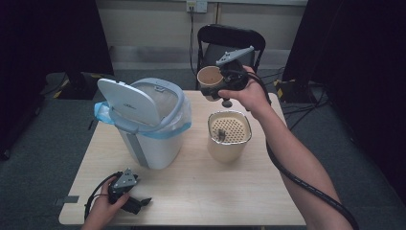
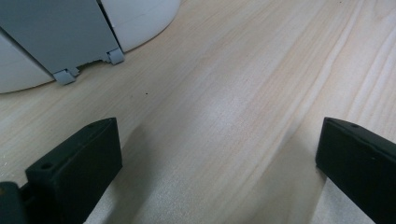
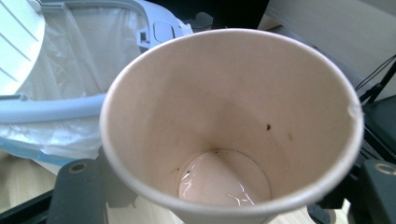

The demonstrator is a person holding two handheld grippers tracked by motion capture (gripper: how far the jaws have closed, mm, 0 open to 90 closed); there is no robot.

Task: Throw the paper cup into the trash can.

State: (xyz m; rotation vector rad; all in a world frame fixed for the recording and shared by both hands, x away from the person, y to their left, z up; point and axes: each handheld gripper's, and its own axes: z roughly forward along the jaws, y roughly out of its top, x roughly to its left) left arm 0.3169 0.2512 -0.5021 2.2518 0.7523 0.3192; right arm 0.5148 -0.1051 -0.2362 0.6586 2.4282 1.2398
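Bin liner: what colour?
Translucent pale blue; the bin liner folds over the white bin's rim. Shows best in the high view.

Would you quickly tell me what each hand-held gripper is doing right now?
Left hand-held gripper: open, holding nothing.
Right hand-held gripper: closed on the paper cup.
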